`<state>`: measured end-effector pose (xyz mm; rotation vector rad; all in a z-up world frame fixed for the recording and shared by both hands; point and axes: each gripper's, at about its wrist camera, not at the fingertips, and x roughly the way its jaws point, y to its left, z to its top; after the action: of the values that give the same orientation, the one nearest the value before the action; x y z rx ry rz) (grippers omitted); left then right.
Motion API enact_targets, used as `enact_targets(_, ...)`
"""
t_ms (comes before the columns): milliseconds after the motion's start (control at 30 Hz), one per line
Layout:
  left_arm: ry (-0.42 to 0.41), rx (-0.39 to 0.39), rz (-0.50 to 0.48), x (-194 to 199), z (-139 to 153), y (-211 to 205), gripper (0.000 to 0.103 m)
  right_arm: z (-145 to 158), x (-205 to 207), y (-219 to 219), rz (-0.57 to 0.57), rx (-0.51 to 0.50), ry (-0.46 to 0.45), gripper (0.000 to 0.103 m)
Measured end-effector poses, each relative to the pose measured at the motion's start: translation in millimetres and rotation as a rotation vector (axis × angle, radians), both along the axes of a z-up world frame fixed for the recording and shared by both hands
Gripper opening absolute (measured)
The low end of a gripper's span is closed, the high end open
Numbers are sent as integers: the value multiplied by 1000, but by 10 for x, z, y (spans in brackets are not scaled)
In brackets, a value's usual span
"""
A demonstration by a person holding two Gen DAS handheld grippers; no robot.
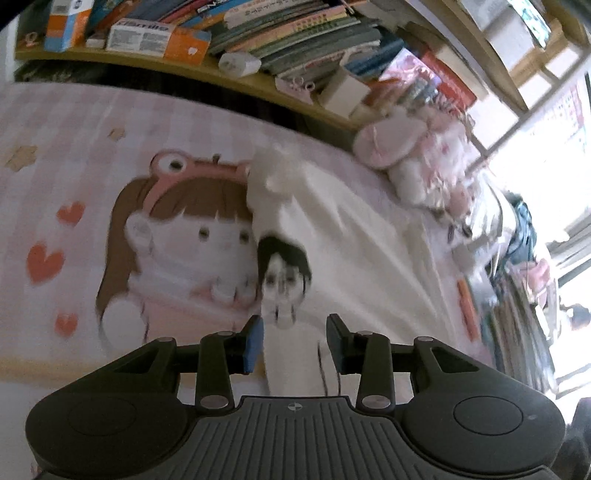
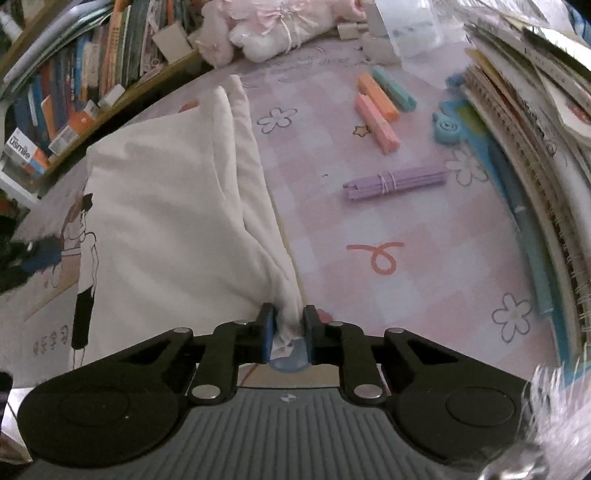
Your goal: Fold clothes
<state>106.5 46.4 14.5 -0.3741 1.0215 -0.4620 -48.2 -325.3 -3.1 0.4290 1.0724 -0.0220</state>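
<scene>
A white garment with a printed cartoon figure lies on a pink checked mat. Its right edge is bunched into a long fold that runs down into my right gripper, which is shut on that bunched cloth. In the left wrist view the same garment is blurred, and its printed black-haired figure sits just ahead of my left gripper. That gripper hovers over the garment's left edge. Its jaws stand partly apart, with the cloth lying under the gap and nothing pinched.
A wooden shelf of books borders the mat's far side, and pink plush toys sit at its end. Pastel bars and a purple bundle lie right of the garment. Stacked notebooks line the right edge.
</scene>
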Motion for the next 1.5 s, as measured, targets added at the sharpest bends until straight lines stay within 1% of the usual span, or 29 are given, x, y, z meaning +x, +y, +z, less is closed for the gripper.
enact_targets(100,7,-20,13,313,-93,-11,37,3,-5,7,4,-2,-3,15)
enact_targets(167,20,-36,40,487,-176,10,38,4,-4,10,3,-4,-3,16)
enact_targets(233,32,-56,72,656,-263,40,49,4,0,13,3,-3,-2,16)
enact_targets(267,35,-68,89,723,-310,60,50,4,1,15,3,-4,-1,16)
enact_targets(367,35,-117,121,895,-450,121,49,7,3,20,8,-9,1,16)
enact_targets(467,32,-186,143,997,-523,175,49,7,6,22,12,-14,5,16)
enact_targets(567,42,-246,189,1056,-579,222,48,12,10,20,14,-13,9,16)
enact_targets(633,53,-283,215,1086,-617,250,44,16,15,19,15,-12,12,16)
enact_targets(667,50,-291,216,1091,-627,249,41,18,16,19,15,-12,13,16)
enact_targets(700,40,-288,207,1090,-620,232,26,20,18,21,15,-13,14,16)
enact_targets(733,25,-275,195,1085,-596,200,13,22,20,24,17,-15,14,16)
enact_targets(767,-2,-255,183,1063,-542,163,12,23,22,25,18,-16,15,16)
enact_targets(800,-50,-221,173,1012,-437,115,9,24,23,25,19,-15,16,16)
enact_targets(867,-185,-171,115,888,-214,0,9,23,24,22,18,-13,17,16)
enact_targets(900,-228,-127,90,866,-163,-65,9,22,21,19,16,-12,16,16)
enact_targets(967,-315,-40,39,822,-61,-197,11,20,14,23,15,-13,13,16)
enact_targets(1000,-326,9,24,855,-65,-244,13,21,13,31,15,-15,12,16)
enact_targets(1033,-274,55,29,986,-167,-249,14,23,15,41,18,-19,14,16)
enact_targets(1067,-206,81,36,1126,-279,-230,16,25,18,47,21,-23,15,16)
enact_targets(1100,-156,87,46,1226,-349,-191,18,28,20,53,23,-27,17,16)
enact_targets(1133,-136,56,62,1256,-348,-117,23,29,19,56,23,-28,18,16)
enact_targets(1167,-116,26,77,1286,-348,-42,27,29,16,57,23,-28,18,16)
enact_targets(1200,-96,-4,93,1316,-347,33,33,28,13,58,23,-29,17,16)
enact_targets(1233,-93,-22,112,1312,-323,109,45,28,8,60,22,-29,16,16)
enact_targets(1300,-144,-15,165,1194,-200,270,63,31,-2,65,23,-29,15,16)
enact_targets(1333,-156,-13,176,1115,-160,324,63,33,-3,67,25,-31,15,16)
enact_targets(1500,-102,-7,98,561,-155,375,63,38,11,66,51,-36,12,17)
